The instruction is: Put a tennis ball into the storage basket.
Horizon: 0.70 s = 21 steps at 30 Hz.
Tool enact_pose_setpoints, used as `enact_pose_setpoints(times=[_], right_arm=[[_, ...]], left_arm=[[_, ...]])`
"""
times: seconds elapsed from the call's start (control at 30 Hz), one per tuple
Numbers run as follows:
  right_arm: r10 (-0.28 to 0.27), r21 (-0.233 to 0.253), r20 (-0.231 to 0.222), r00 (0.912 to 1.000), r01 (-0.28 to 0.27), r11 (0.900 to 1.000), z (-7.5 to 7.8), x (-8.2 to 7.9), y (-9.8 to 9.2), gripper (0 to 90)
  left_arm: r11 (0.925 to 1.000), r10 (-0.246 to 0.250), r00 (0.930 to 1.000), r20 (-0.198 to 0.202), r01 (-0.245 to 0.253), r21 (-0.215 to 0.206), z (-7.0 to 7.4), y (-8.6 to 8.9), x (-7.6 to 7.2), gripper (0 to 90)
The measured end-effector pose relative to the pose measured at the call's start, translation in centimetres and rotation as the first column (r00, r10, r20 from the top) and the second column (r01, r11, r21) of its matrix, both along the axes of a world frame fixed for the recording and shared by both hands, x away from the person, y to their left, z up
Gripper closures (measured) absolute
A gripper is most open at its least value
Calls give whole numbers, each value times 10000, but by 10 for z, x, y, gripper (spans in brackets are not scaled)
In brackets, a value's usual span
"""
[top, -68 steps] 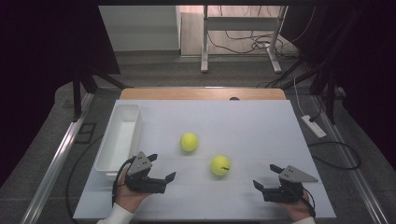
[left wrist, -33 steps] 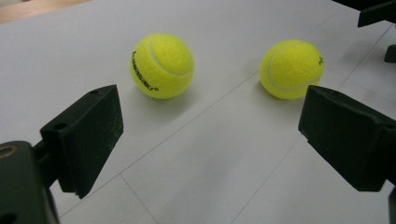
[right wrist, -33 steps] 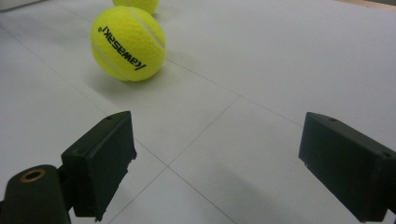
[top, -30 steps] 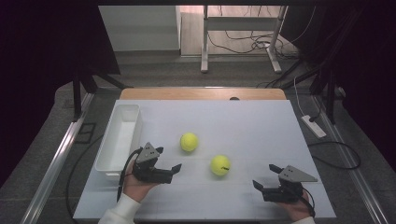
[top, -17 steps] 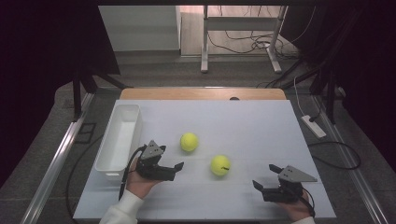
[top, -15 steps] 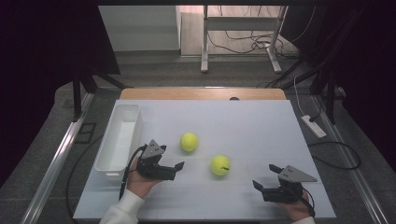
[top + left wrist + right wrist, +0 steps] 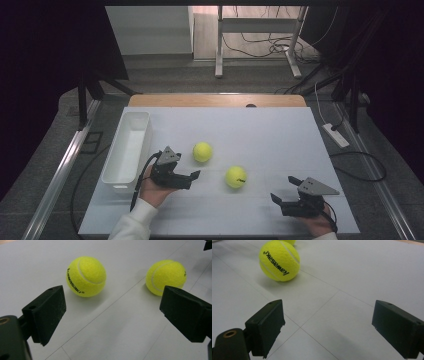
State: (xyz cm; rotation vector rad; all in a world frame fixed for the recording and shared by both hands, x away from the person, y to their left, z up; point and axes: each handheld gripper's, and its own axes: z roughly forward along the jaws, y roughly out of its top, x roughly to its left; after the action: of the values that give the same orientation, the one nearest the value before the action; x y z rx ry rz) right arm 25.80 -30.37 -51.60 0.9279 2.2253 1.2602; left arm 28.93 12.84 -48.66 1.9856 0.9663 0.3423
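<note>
**benchrat:** Both grippers sit low at the near edge of the table (image 7: 300, 125) with nothing in them. Right gripper (image 7: 292, 197) has its jaws wide apart over bare surface, and the nearer tennis ball (image 7: 235, 177) is off to its left, well ahead of the tips. Left gripper (image 7: 192, 176) is spread wide too, pointing between the two balls, just short of both.

**felt_fan:** So which one is the left going for?

**benchrat:** My guess is the farther tennis ball (image 7: 202, 152). In the left gripper view it sits just beyond one jaw, with the other ball (image 7: 166, 277) beyond the opposite jaw — neither is actually inside the gap.

**felt_fan:** That's the risk then?

**benchrat:** Yep. Push straight ahead on this line and a jaw tip clips a ball instead of straddling it. They're round, on a smooth top, so a nudge sends one rolling — maybe into its neighbour, maybe off the table. Closing off-centre would squirt it out sideways too.

**felt_fan:** And the white bin (image 7: 126, 150)?

**benchrat:** Sits along the left edge, beyond the left hand (image 7: 152, 192), and looks empty.
</note>
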Motion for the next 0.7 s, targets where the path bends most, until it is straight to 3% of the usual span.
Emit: enact_pose_setpoints(times=[0.2, 0.53, 0.7], right_arm=[[-22, 3, 17, 10000, 22, 10000, 0, 0, -1, 103], [-47, -68, 11, 10000, 47, 10000, 0, 0, -1, 104], [-54, -94, 16, 10000, 54, 9999, -1, 0, 0, 104]], left_arm=[[9998, -2, 9999, -140, -1, -194, 0, -1, 7, 75], [9999, -97, 9997, -227, 98, 56, 0, -8, 17, 76], [9999, -54, 9990, -445, 49, -114, -2, -10, 24, 76]])
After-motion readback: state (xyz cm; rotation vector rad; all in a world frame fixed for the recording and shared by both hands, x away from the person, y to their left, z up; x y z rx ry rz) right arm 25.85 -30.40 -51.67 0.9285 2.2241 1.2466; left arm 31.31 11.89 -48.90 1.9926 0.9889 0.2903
